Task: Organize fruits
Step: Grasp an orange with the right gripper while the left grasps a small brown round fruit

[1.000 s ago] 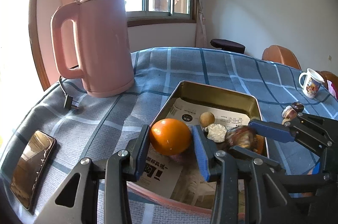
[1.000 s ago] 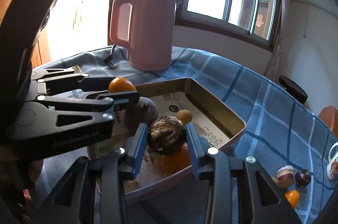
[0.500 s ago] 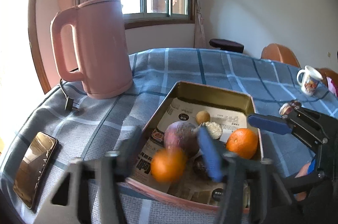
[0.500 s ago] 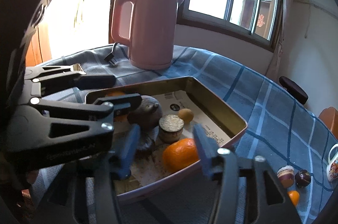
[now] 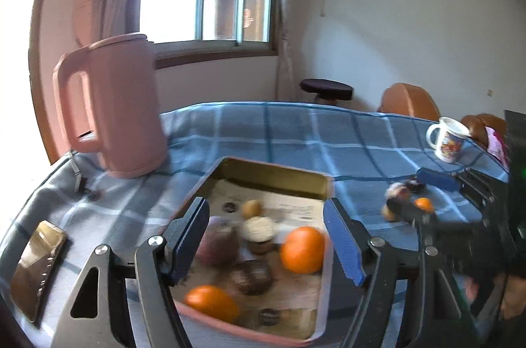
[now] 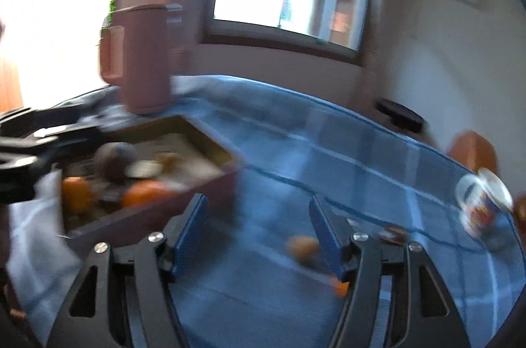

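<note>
A round table (image 5: pixel 296 131) under a blue checked cloth carries a pink kettle (image 5: pixel 111 111) at far left and a metal tray (image 5: pixel 269 174) holding two oranges (image 5: pixel 302 249), a purple fruit and smaller pieces. The left tool (image 5: pixel 266 246) hangs over the tray, fingers apart and empty. The right tool (image 6: pixel 259 233), also apart and empty, points at small fruits (image 6: pixel 302 246) loose on the cloth to the tray's right. The right view is blurred, so a hurried reach might knock these rolling toward the mug (image 6: pixel 483 206).

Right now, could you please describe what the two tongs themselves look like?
Both the left tongs and the right tongs are matching black angular frames with triangular cut-outs and silver screw heads. Each finger carries a flat blue pad. No cables, markings or sleeves are visible.
</note>
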Available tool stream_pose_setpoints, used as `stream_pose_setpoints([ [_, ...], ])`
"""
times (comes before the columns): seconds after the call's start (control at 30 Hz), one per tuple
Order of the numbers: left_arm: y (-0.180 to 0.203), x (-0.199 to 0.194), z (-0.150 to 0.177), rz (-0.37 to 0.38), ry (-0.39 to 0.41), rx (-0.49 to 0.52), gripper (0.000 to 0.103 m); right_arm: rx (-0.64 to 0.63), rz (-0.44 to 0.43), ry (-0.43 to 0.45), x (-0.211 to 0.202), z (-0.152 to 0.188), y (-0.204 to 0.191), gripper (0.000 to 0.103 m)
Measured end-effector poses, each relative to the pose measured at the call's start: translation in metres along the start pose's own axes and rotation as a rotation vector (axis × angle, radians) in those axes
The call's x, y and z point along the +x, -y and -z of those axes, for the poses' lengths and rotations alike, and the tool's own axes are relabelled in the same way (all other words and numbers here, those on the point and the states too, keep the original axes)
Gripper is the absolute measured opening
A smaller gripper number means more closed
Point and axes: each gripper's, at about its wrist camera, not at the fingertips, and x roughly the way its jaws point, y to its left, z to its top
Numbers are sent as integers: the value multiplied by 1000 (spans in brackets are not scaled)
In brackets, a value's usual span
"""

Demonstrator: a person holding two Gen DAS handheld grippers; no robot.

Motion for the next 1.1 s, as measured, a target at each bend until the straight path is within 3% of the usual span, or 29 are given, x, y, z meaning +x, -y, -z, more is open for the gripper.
stream_pose_setpoints([
  [0.1,26,6,-2,43,-13,39,73,109,93,-28,-2,10,46,67],
  [0.2,48,15,-2,68,-29,79,73,190,117,-68,1,18,77,67],
  [0.3,72,29,-3,108,-64,120,73,209,105,-101,5,23,88,67],
  [0.57,96,63,-5,107,-134,164,73,257,1,-200,25,32,90,65],
  [0.6,97,64,-5,105,-134,165,73,263,-9,-212,27,33,91,63],
  [0.67,98,66,-5,108,-137,166,73,280,-28,-246,34,35,94,44],
  [0.7,99,66,-4,109,-136,170,73,285,-47,-248,35,36,94,37],
  [0.83,104,71,-2,127,-150,177,73,272,-62,-250,33,37,92,37],
  [1.1,119,94,0,197,-237,169,73,352,54,-157,9,40,111,36],
])
